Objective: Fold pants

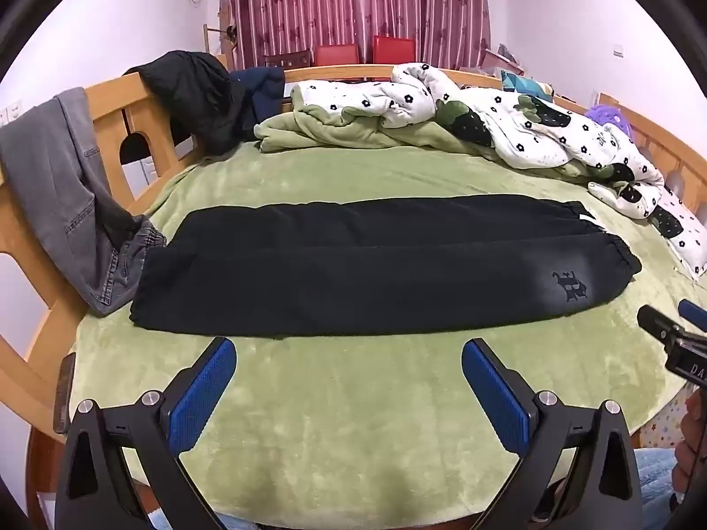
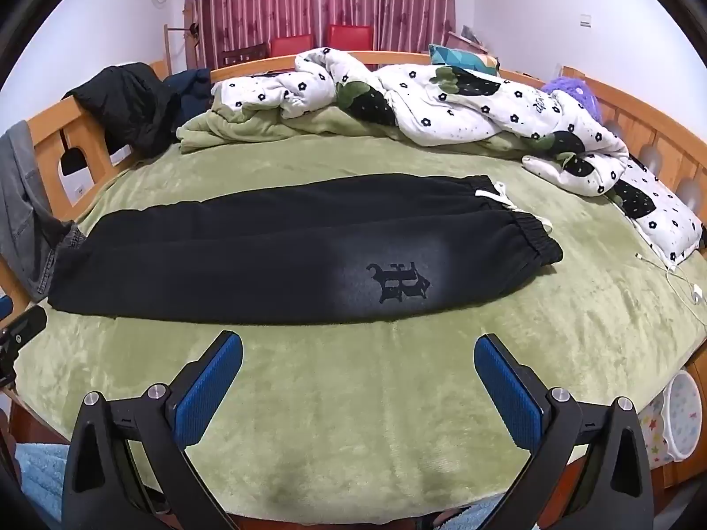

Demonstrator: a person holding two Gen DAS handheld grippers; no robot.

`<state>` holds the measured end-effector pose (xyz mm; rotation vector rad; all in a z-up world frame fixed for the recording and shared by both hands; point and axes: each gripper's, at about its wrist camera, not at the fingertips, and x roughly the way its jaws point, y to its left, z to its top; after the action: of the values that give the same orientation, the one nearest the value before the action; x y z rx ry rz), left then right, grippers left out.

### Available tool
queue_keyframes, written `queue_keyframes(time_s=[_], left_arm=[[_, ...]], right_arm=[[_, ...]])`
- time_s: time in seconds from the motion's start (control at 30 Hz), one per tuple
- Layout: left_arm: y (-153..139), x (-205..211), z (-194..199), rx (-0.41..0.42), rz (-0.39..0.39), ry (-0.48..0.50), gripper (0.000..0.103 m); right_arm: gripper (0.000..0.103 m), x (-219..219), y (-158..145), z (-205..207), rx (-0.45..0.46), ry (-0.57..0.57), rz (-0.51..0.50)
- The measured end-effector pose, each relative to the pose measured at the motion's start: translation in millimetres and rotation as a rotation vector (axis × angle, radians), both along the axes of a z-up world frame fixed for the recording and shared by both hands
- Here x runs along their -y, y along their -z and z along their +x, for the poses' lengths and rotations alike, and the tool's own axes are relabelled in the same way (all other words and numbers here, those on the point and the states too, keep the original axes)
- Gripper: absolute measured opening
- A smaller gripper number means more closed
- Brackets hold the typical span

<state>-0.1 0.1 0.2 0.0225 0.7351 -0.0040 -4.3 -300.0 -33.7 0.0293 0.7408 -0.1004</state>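
Black pants [image 1: 353, 274] lie flat across the green bed cover, one leg laid over the other lengthwise, waistband with white drawstring at the right and a dark logo on a faded patch near it; they also show in the right wrist view [image 2: 283, 260]. My left gripper [image 1: 349, 349] is open and empty, hovering just in front of the pants' near edge at mid-length. My right gripper [image 2: 359, 344] is open and empty, in front of the near edge below the logo [image 2: 400, 285]. The right gripper's side shows at the left wrist view's right edge [image 1: 667, 331].
A green blanket [image 2: 353, 419] covers the bed. A crumpled flowered duvet [image 2: 464, 106] lies along the back and right. Grey jeans [image 1: 66, 194] and a dark jacket [image 1: 199, 92] hang on the wooden bed frame at left. A white charging cable [image 2: 680, 282] lies at right.
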Motion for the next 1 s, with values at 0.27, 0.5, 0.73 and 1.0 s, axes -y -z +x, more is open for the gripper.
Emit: queue_keyframes(time_s=[0.27,0.5,0.73,1.0], left_arm=[[0,7,1,-0.009,0.04,0.004,0.103],[3,7,-4,0.006,0.026,0.01,0.103],[4,4,-4,0.0,0.013,0.008,0.103],[4,0,-3,-0.007,-0.01,0.006,0.103]], right_arm=[[0.103,5,-1,2,0.008,0.014,-0.015],[0.103,5,-2,2,0.008,0.019,-0.013],[0.103,3,-2,0,0.014,0.019,-0.015],[0.103,7,-5,4,0.016,0.019,-0.013]])
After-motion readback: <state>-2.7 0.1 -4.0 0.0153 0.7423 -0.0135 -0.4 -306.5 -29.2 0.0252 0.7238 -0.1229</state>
